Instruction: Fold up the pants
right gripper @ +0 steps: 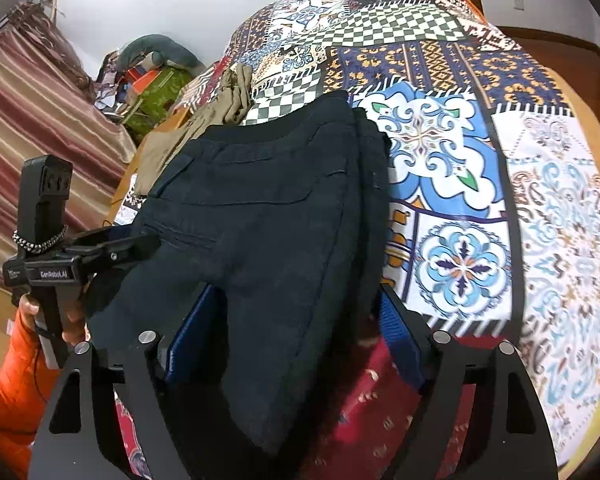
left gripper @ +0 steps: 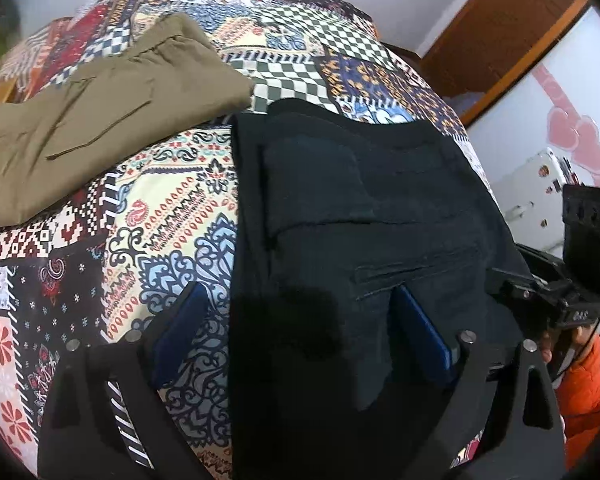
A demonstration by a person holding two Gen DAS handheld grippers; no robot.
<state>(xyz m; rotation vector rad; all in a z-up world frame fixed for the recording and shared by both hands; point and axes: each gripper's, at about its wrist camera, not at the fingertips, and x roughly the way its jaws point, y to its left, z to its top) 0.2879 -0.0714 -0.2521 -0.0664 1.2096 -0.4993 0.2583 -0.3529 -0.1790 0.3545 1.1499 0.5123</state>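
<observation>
Black pants (left gripper: 364,248) lie folded on the patterned bedspread (left gripper: 172,216), beside folded khaki pants (left gripper: 100,120). Left gripper (left gripper: 296,336) and right gripper (right gripper: 296,328) both gape wide over the near edge — nothing clamped. Judged: fold laid down; next, withdraw or fold once more.

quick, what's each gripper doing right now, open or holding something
Left gripper: open, jaws astride the dark pants edge, no grip.
Right gripper: open over the dark pants, pads not pressing.
</observation>
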